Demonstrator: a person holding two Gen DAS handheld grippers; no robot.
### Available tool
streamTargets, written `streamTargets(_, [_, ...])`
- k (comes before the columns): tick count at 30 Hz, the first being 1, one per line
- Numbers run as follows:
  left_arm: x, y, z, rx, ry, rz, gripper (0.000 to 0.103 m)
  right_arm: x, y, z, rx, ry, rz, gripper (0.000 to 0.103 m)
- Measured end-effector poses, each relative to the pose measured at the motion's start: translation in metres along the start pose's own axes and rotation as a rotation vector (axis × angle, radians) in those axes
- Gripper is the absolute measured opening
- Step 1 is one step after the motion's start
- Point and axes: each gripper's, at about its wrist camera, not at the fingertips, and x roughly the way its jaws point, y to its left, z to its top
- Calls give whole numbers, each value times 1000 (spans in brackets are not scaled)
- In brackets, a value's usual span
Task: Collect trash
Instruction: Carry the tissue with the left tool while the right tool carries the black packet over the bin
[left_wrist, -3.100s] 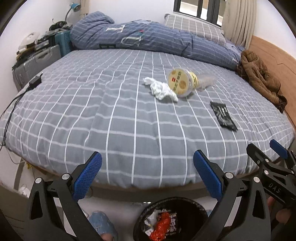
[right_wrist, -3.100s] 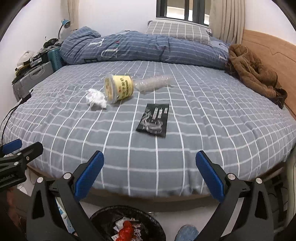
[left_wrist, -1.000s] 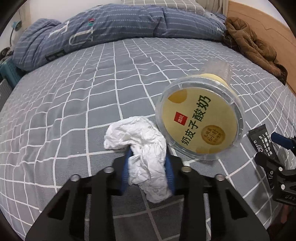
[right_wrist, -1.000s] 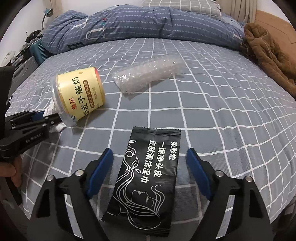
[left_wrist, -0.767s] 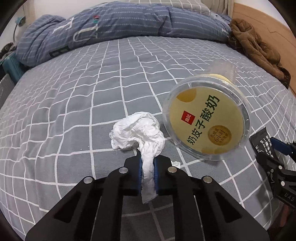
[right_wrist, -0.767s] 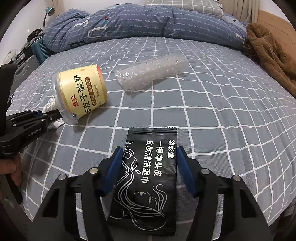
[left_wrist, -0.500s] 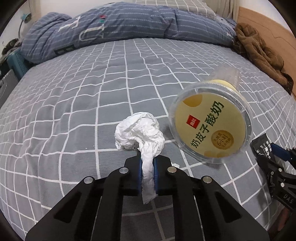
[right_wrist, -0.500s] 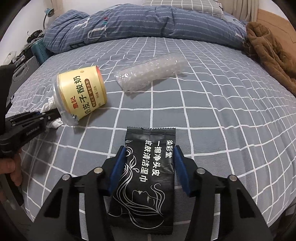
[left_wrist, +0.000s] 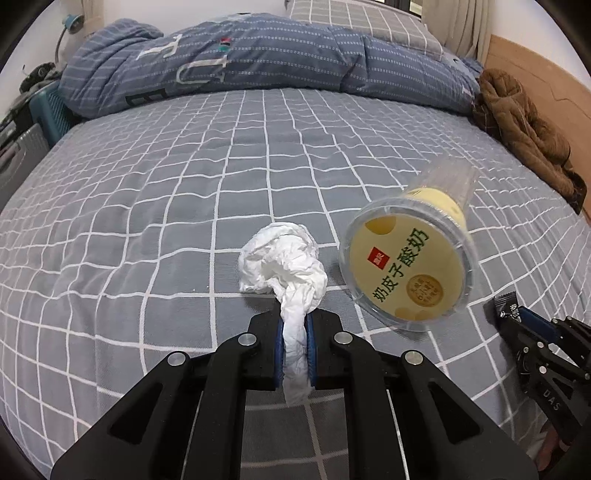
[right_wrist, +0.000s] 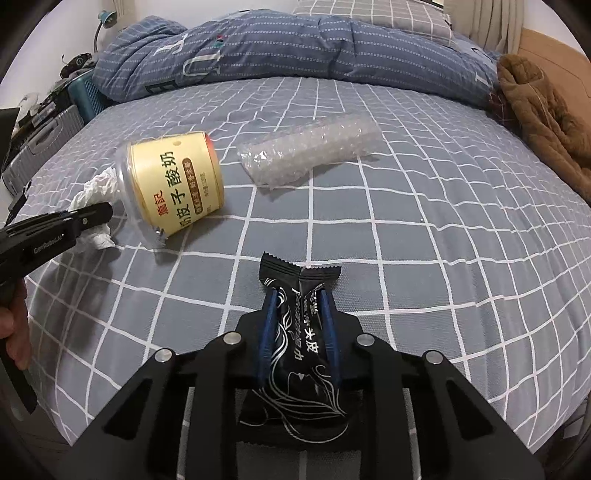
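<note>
The crumpled tissue (left_wrist: 282, 262) was pinched tight in the left gripper (left_wrist: 294, 328), just left of the yogurt tub (left_wrist: 408, 266) on the bed (left_wrist: 147, 206). The black wrapper (right_wrist: 299, 325) was being squeezed betw. the closing jaws of the right gripper (right_wrist: 297, 306), in front of the tub; bubble wrap (right_wrist: 310, 153) lay just right of the tub.

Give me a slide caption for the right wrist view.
Right gripper closing on a black wet-wipe sachet on the checked bed; yogurt tub and bubble wrap lie beyond.
</note>
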Motion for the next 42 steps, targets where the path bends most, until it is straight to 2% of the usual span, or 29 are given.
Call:
streamTargets(8, [-22, -4, -2, -25, -25, 13, 9, -17, -1, 4, 2, -27, 12, 23])
streamTargets(14, [-39, 0, 1, -60, -25, 49, 9, -31, -1, 8, 1, -48, 13, 23])
streamTargets(26, [-90, -9, -3, -63, -73, 48, 9, -81, 8, 17, -19, -119, 23, 23])
streamTargets(36, [-128, -13, -25, -86, -92, 40, 9, -125, 15, 9, -30, -185, 32, 23])
streamTargets(42, [-141, -21, -49, -81, -81, 54, 9, -142, 14, -3, -29, -203, 39, 23])
